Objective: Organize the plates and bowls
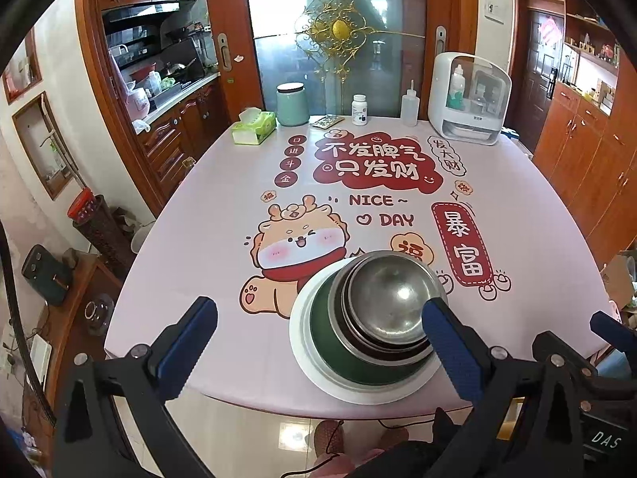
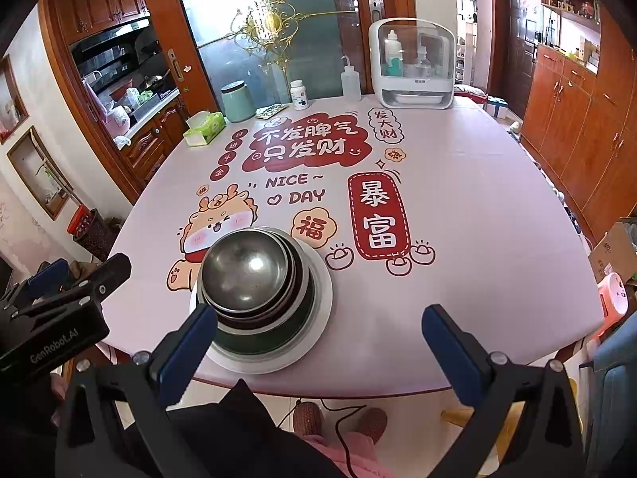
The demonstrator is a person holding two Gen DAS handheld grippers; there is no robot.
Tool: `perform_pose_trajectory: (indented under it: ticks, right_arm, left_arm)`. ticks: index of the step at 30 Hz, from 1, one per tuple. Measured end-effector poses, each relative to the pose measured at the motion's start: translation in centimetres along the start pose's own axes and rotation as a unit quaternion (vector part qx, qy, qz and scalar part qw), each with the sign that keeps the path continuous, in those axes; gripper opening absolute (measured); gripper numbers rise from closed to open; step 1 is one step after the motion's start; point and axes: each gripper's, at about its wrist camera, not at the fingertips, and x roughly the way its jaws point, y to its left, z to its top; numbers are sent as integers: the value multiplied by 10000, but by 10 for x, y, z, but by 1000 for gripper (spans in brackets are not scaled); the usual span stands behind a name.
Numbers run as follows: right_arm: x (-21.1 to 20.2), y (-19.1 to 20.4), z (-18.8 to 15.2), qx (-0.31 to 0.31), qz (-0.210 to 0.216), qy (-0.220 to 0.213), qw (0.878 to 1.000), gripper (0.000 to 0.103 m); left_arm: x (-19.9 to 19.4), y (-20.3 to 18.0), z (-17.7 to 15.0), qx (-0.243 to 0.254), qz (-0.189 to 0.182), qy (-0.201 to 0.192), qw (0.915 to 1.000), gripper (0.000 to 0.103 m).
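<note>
A stack stands at the near edge of the table: steel bowls (image 1: 392, 294) nested in a dark green bowl (image 1: 330, 342), all on a white plate (image 1: 302, 352). It also shows in the right wrist view, with the steel bowls (image 2: 247, 269) on the white plate (image 2: 320, 314). My left gripper (image 1: 318, 342) is open and empty, held above the table's near edge, its right finger beside the stack. My right gripper (image 2: 318, 342) is open and empty, its left finger in front of the stack. The right gripper also shows in the left wrist view (image 1: 609, 330), and the left gripper in the right wrist view (image 2: 83, 275).
The table (image 2: 477, 199) has a pink printed cloth. At its far edge stand a tissue box (image 1: 254, 125), a green canister (image 1: 292, 103), a pill bottle (image 1: 359, 109), a squeeze bottle (image 1: 410, 105) and a white storage box (image 1: 467, 97). Wooden cabinets line the right wall.
</note>
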Motion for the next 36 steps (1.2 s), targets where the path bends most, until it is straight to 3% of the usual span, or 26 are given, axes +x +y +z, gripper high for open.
perform_pose_trajectory:
  ticks: [36]
  right_arm:
    - [6,0,4,33,15,56,10000,103]
  left_arm:
    - [3,-2,6,71,-45,8,10000,102]
